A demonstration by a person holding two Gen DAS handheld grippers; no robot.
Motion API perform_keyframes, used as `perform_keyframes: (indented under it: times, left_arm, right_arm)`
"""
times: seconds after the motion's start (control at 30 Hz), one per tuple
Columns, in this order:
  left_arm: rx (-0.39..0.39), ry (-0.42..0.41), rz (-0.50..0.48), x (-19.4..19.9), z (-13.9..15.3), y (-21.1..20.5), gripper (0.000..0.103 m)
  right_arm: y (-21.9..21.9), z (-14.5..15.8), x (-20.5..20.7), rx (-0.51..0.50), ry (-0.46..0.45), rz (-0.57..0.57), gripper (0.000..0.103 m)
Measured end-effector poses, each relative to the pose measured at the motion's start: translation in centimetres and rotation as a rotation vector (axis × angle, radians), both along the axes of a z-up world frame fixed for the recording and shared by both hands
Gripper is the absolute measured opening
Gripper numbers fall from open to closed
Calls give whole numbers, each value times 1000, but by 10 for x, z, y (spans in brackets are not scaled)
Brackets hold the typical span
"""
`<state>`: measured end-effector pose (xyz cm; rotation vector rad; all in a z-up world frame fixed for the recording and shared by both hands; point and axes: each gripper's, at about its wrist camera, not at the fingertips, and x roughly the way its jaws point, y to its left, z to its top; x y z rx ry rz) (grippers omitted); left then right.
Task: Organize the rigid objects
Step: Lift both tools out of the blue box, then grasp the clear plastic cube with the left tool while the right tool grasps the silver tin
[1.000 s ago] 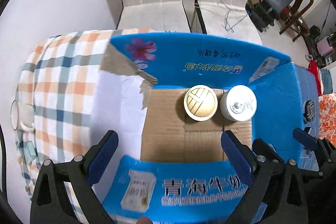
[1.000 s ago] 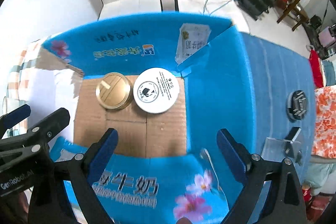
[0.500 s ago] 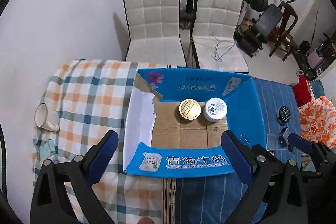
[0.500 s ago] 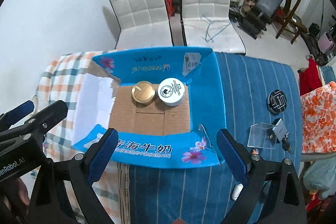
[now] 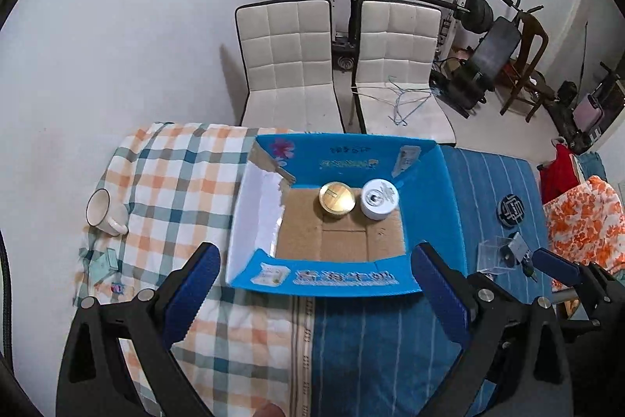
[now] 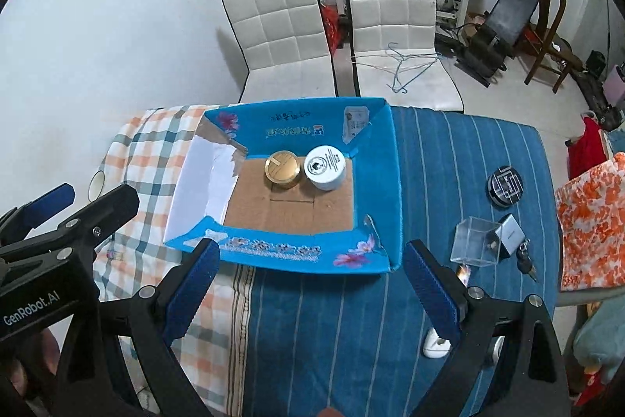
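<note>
Here we held both grippers, left (image 5: 312, 296) and right (image 6: 308, 292), spread wide and empty above the bed. In the blue carton (image 6: 375, 182) at 12 o'clock, the gold tin (image 6: 282, 169) and white jar (image 6: 325, 169) stood side by side, touching.

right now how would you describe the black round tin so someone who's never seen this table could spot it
Start at the big blue cardboard box on the table, then look right across the blue striped cloth. The black round tin lies flat there, just beyond the clear plastic cube. Unlike the gold tin and white tin inside the box, it is dark with a pale geometric lid pattern.
</note>
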<state>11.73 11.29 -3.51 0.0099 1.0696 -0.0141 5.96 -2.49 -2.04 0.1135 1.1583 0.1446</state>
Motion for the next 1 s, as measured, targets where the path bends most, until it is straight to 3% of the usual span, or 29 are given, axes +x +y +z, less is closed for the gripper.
perform_keyframes:
  times: [0.2, 0.5, 0.77, 1.0]
  left_arm:
    - [-17, 28, -61, -7, -12, -51, 100]
    - [-47, 156, -289, 2, -67, -176, 100]
    - [-42, 348, -438, 8, -156, -264, 100]
    - [-25, 468, -440, 12, -225, -305, 100]
  right_arm:
    - [-63, -7, -26, 0, 18, -74, 97]
    - [-203, -54, -74, -47, 137, -334, 97]
    - [-296, -138, -114, -64, 304, -515, 97]
    - [-330, -219, -127, 8, 412, -576, 97]
